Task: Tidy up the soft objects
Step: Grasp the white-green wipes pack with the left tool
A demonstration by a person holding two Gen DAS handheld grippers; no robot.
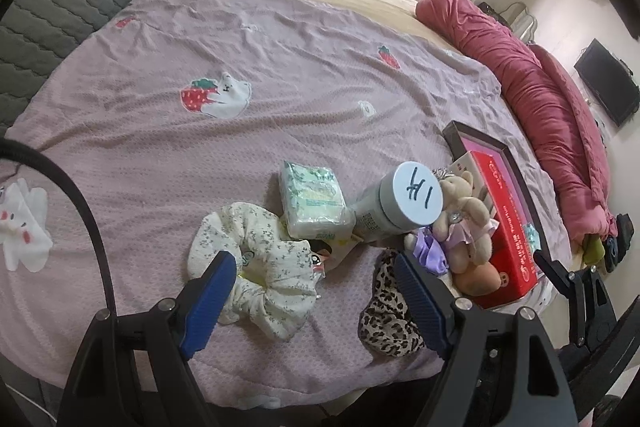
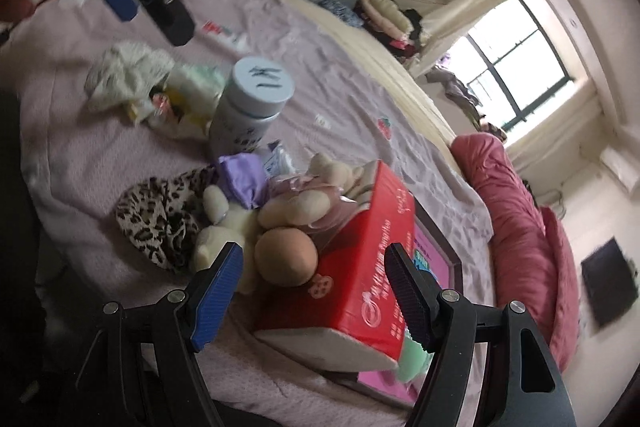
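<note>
1. Scrunchies first: the floral scrunchie (image 1: 256, 263) lies on the bedspread (image 1: 200, 39) just ahead of the left gripper (image 1: 316, 301), with the leopard scrunchie (image 1: 386, 315) right beside that gripper's right finger.
2. Left gripper's jaws are spread wide and hold nothing; it hovers between the two scrunchies.
3. Right gripper (image 2: 314, 291) is spread too, empty, aimed at the peach ball (image 2: 286, 257) resting against the red box (image 2: 360, 267).
4. Teddy (image 1: 464, 219) and purple cloth (image 1: 430, 251) crowd between the bottle (image 1: 394, 207) and the box; tissue pack (image 1: 312, 205) sits behind the floral scrunchie.
5. Looks like the pick-up stage, nothing sorted yet.
6. Next move, I'd say: lower one gripper over a soft piece and close gently, steering clear of the bottle.
</note>
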